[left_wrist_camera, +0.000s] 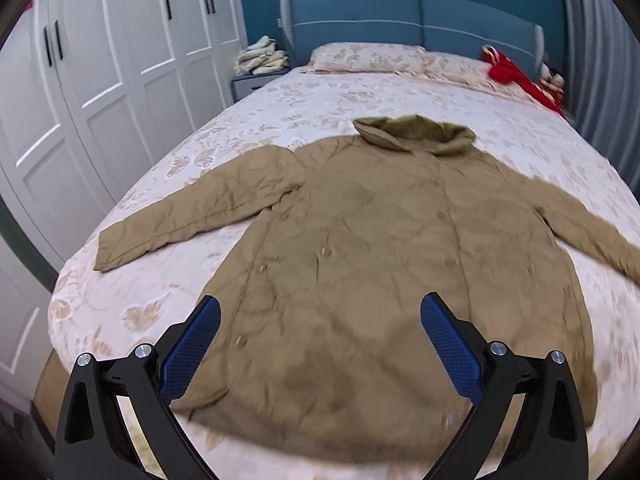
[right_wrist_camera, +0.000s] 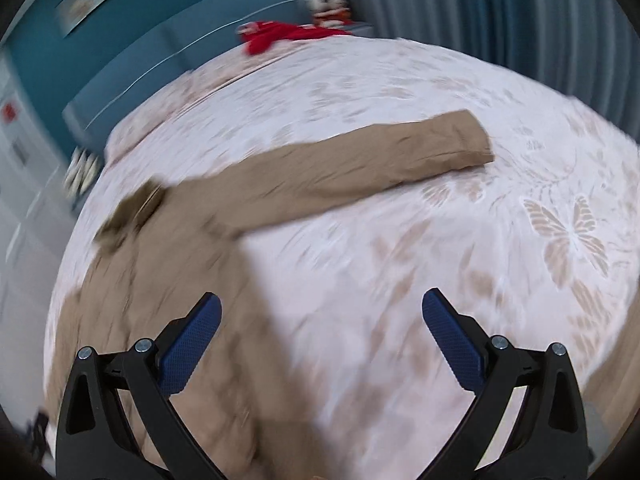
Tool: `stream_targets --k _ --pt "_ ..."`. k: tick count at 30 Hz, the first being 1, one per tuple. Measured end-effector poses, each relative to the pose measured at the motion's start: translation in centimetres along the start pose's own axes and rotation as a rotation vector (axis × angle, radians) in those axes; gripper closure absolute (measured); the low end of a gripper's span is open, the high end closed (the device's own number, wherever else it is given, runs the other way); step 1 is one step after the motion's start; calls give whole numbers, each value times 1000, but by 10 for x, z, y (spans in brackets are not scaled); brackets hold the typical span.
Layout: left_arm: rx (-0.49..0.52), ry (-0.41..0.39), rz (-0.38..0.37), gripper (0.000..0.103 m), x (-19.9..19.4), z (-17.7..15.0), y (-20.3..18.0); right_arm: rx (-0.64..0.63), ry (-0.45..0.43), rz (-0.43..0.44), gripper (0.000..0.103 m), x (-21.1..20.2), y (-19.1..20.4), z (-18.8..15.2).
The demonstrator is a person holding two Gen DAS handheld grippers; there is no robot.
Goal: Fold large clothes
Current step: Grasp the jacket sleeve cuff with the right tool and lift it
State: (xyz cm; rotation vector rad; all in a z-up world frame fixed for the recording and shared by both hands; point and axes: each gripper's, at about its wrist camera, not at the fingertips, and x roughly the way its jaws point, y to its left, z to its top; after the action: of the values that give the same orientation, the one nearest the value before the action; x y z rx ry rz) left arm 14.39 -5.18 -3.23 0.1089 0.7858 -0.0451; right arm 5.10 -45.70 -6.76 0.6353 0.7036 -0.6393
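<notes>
Both grippers, left gripper [left_wrist_camera: 320, 318] and right gripper [right_wrist_camera: 322, 316], hover wide open and empty above a tan quilted coat [left_wrist_camera: 360, 260] spread flat, sleeves out, on the floral bedspread [left_wrist_camera: 360, 96], pillow [left_wrist_camera: 368, 58] beyond.

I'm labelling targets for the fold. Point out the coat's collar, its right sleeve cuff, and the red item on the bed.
coat collar [left_wrist_camera: 416, 134], left wrist view, middle of the collar.
right sleeve cuff [right_wrist_camera: 472, 140], right wrist view, sleeve's end.
red item [left_wrist_camera: 505, 70], left wrist view, its bunched centre.
</notes>
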Motion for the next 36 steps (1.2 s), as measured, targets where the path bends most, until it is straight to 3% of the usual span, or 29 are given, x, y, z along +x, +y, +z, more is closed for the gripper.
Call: stream_targets --k 3,7,13,16,21,23,26,32,36 --pt "-18 -47 26 5 19 14 -6 98 -15 -27 5 39 -37 38" --pt "26 -53 67 5 43 26 -18 232 -29 -63 5 83 -83 73" --pt "42 53 93 5 82 31 -20 379 -47 -62 6 122 -128 95" --pt "43 76 133 5 95 28 -17 420 -44 -44 25 136 -138 101" --pt "48 103 182 5 114 28 -8 406 -34 -44 70 151 -132 108" --pt "38 115 176 5 119 29 -5 337 -60 -62 86 147 -114 114" --pt "39 113 170 5 121 30 -5 247 -119 -57 96 132 -82 125" --pt "13 128 164 5 126 32 -2 -39 -184 164 96 85 51 134" --pt "4 140 191 5 130 34 6 -304 -155 345 96 58 170 105"
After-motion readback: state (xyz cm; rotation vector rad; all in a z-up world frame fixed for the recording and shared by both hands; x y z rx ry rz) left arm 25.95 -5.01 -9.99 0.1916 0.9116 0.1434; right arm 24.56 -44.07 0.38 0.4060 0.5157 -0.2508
